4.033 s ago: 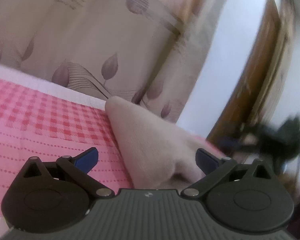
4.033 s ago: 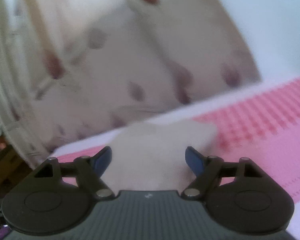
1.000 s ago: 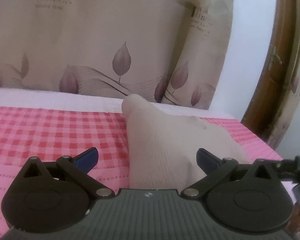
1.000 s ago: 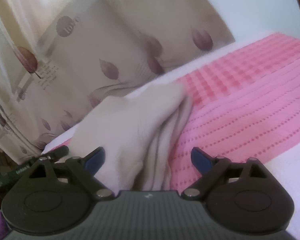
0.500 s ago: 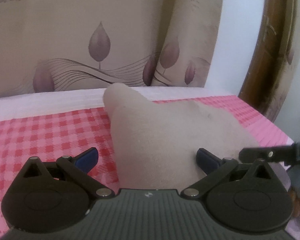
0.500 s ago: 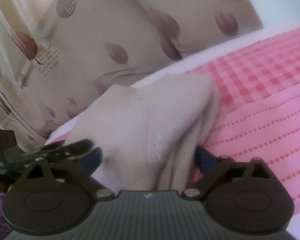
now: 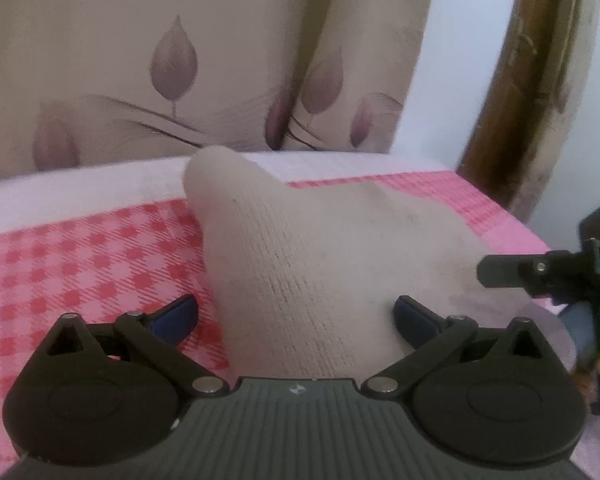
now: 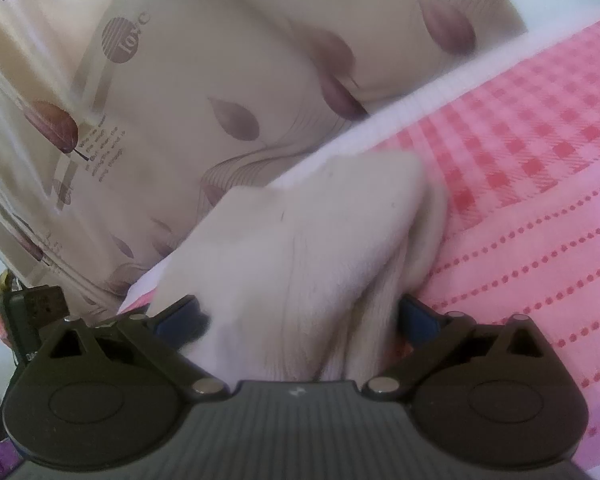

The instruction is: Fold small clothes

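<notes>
- The beige knitted garment (image 7: 320, 264) is lying on the pink checked bedspread (image 7: 80, 248), near the bed's far edge below the leaf-print curtain (image 7: 172, 60), partly doubled over, with layered edges showing on its right side in the right wrist view.
- It is looking soft, light and limp, so it is likely sagging wherever it is unsupported; the ribbed knit should be giving decent friction.
- The left tongs (image 7: 296, 314) are standing wide open, the cloth between the pads but not pinched.
- The right tongs (image 8: 298, 314) have just been opening and are gaping fully, the cloth between them unclamped.
- The stacked edges and corners are looking like the best hold; pinching all layers together matters.
</notes>
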Demonstrator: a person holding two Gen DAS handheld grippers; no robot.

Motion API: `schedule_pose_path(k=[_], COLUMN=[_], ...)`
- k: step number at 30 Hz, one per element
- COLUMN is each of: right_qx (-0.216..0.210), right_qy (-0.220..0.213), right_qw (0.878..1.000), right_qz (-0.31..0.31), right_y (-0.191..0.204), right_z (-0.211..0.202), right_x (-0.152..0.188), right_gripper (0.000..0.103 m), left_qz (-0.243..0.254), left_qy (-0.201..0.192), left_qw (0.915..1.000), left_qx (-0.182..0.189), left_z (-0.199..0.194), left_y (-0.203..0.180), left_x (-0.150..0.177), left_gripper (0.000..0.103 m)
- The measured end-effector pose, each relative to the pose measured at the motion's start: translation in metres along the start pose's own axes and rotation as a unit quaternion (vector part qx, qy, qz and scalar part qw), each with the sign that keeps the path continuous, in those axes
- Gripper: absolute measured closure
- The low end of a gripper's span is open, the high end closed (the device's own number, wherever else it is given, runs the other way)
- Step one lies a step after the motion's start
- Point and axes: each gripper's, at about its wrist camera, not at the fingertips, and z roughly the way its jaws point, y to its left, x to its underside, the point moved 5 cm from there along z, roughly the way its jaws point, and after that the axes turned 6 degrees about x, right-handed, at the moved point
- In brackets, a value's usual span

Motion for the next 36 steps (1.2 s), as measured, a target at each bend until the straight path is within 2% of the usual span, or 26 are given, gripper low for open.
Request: schedule_pose_path(k=[1, 4, 6, 7, 8, 10, 15, 20, 28, 36], right_qx=[0.0, 0.008, 0.01, 0.011, 0.008, -0.004, -0.013, -0.035, -0.069, -0.108], right_qy=[0.0, 0.008, 0.017, 0.024, 0.029, 0.024, -0.005, -0.012, -0.016, -0.004], right_qw=[1.0, 1.0, 0.999, 0.999, 0.999, 0.999, 1.0, 0.999, 0.997, 0.993], right_qz=[-0.005, -0.025, -0.039, -0.042, -0.04, -0.025, -0.015, -0.009, -0.024, -0.038], right_y=[0.001, 0.007, 0.013, 0.015, 0.015, 0.016, 0.024, 0.043, 0.092, 0.144], right_z=[0.002, 0.009, 0.015, 0.019, 0.021, 0.021, 0.013, 0.003, -0.016, -0.031], right_x=[-0.001, -0.002, -0.001, 0.001, 0.002, 0.003, 0.009, 0.014, 0.029, 0.06], right_gripper=[0.0, 0.0, 0.017, 0.037, 0.046, 0.05, 0.052, 0.052, 0.052, 0.052], left_qz=[-0.01, -0.026, -0.023, -0.023, -0.021, -0.007, 0.023, 0.034, 0.02, 0.013], left_qy=[0.004, 0.007, -0.001, -0.006, -0.011, -0.021, -0.036, -0.047, -0.068, -0.079], left_qw=[0.9997, 0.9983, 0.9982, 0.9984, 0.9986, 0.9994, 0.999, 0.9977, 0.9952, 0.9912], left_qx=[0.022, 0.051, 0.055, 0.052, 0.046, 0.025, -0.016, -0.036, -0.067, -0.106], left_z=[0.002, 0.007, 0.006, 0.005, 0.003, -0.003, -0.016, -0.041, -0.108, -0.183], left_y=[0.003, 0.01, 0.011, 0.01, 0.008, -0.002, -0.022, -0.033, -0.043, -0.052], left_x=[0.001, 0.001, 0.001, 0.001, 0.001, 0.001, -0.001, -0.006, 0.003, 0.026], left_gripper=[0.015, 0.025, 0.033, 0.039, 0.044, 0.048, 0.053, 0.055, 0.056, 0.056])
